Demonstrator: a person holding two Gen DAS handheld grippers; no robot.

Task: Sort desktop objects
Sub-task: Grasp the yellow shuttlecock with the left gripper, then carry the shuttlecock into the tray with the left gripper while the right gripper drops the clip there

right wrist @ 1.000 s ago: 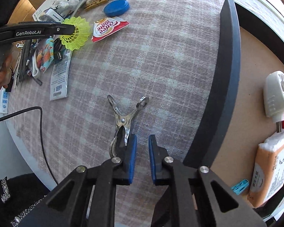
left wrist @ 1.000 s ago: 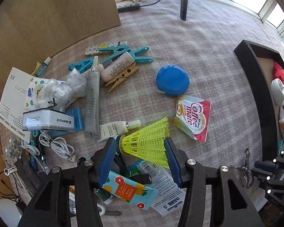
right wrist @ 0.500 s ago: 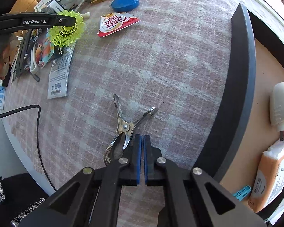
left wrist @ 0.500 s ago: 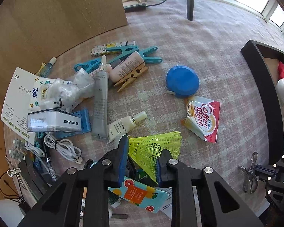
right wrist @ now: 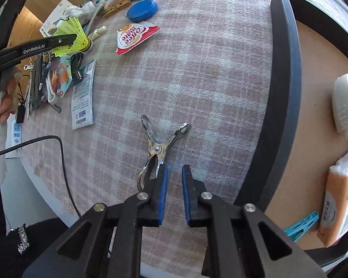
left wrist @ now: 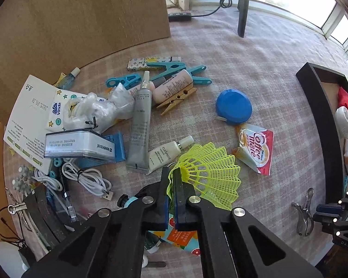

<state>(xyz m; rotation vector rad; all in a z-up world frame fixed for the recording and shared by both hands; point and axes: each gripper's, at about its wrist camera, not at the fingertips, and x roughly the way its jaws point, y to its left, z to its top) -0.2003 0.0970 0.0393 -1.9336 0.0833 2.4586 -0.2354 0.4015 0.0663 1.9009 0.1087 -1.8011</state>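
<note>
My left gripper (left wrist: 172, 173) is shut on the skirt of a yellow plastic shuttlecock (left wrist: 211, 176) and holds it above the plaid cloth; it also shows in the right wrist view (right wrist: 73, 36). My right gripper (right wrist: 174, 176) is slightly open and empty, just right of a metal clip (right wrist: 157, 148) that lies on the cloth; the clip also shows in the left wrist view (left wrist: 305, 210). A black tray (right wrist: 283, 106) at the right holds a white plug (right wrist: 345, 106), a tissue pack (right wrist: 338, 199) and a teal peg (right wrist: 301, 224).
A Coffee mate sachet (left wrist: 255, 148), a blue lid (left wrist: 233, 106), tubes (left wrist: 140, 122), pegs (left wrist: 176, 97), a white cable (left wrist: 85, 178) and papers (left wrist: 27, 115) crowd the left of the table. A cardboard sheet (left wrist: 81, 16) stands behind. A black cord (right wrist: 58, 153) hangs over the table's edge.
My left gripper has shut on the shuttlecock and lifted it. My right gripper shut fully beside the metal clip, then opened a little again.
</note>
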